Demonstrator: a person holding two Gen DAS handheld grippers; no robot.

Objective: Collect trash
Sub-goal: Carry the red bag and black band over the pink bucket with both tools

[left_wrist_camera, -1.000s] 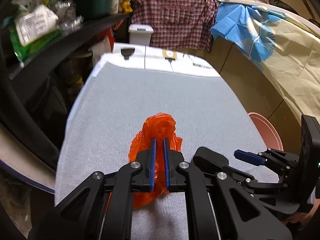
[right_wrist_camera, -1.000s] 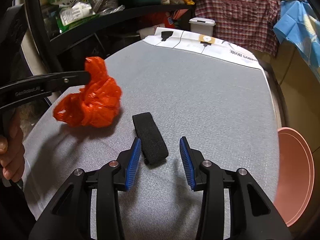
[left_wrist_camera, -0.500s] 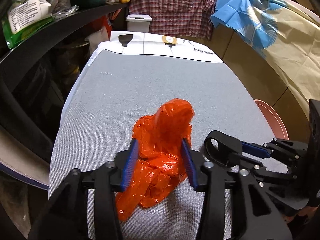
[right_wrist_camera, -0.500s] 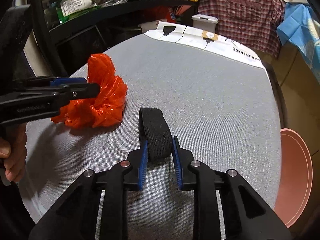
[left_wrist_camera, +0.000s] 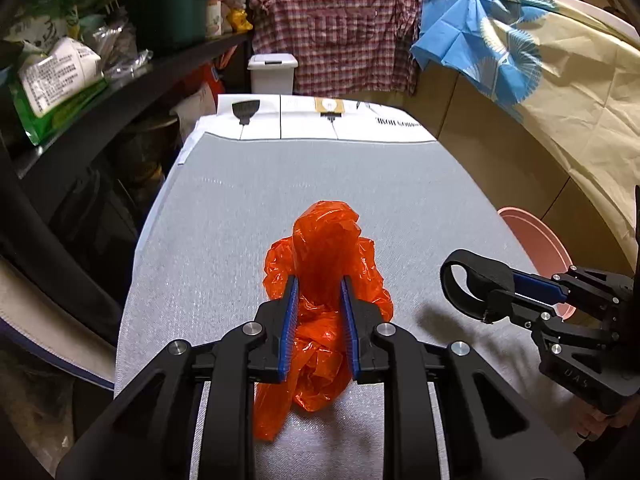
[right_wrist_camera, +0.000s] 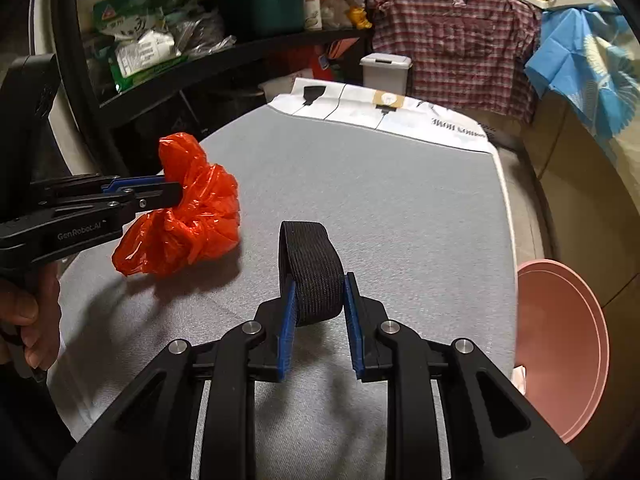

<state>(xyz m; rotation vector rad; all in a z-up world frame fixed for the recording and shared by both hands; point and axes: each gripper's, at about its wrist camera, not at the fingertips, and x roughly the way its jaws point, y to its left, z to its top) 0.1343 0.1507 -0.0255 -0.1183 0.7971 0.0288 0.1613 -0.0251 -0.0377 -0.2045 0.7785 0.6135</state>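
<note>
A crumpled orange plastic bag (left_wrist_camera: 324, 240) lies on the grey padded table top (left_wrist_camera: 320, 176). My left gripper (left_wrist_camera: 319, 284) has its jaws closing around the bag's middle, and both blue pads press into the plastic. In the right wrist view the same bag (right_wrist_camera: 200, 216) bulges past the left gripper (right_wrist_camera: 178, 196). My right gripper (right_wrist_camera: 318, 280) is shut on a black elastic band loop (right_wrist_camera: 312, 264) and holds it upright, just above the table. From the left wrist view the band (left_wrist_camera: 476, 259) sticks out of the right gripper (left_wrist_camera: 500, 298) at the right.
A pink basin (right_wrist_camera: 560, 344) stands below the table's right edge. A dark shelf (left_wrist_camera: 120, 92) crowded with packets runs along the left. A white lidded bin (left_wrist_camera: 272, 74) and hanging cloths stand beyond the far end. A hand (right_wrist_camera: 28, 320) grips the left tool.
The left jaws let go of a thin pinch, opened wide, then closed on the bag's thicker middle. The right jaws shut on the flat black band and raised it off the table.
</note>
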